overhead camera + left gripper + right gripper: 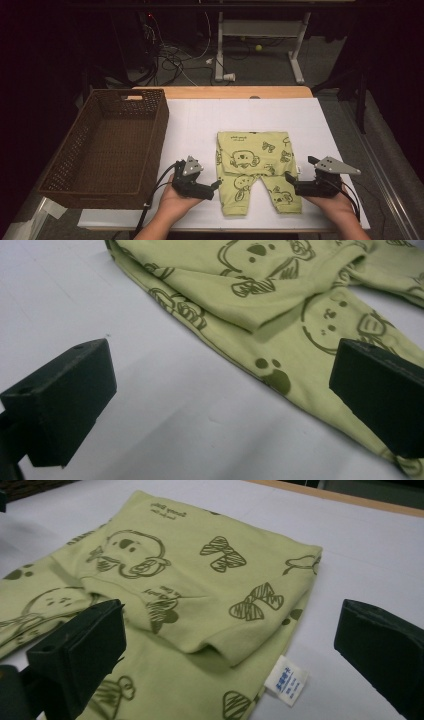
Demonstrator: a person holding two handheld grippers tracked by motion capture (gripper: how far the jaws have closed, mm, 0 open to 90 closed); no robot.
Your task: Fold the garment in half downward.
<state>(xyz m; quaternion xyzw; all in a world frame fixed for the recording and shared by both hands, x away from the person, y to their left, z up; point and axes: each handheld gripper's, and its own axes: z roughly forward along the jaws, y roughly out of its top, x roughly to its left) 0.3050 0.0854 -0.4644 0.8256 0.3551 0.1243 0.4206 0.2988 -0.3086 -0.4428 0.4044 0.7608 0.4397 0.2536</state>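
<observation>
A white-covered table [200, 125] spans the frame's middle, with a brown basket [107, 145] at left. The green trousers [255, 165] lie flat at lower centre — top folded over. Left gripper [216, 186] and right gripper [289, 177] flank the legs, both released, jaws wide, gripping nothing.

left gripper [218, 184]: jaws wide apart, nothing gripped | right gripper [287, 176]: jaws wide apart, nothing gripped | tips point toward each other
</observation>
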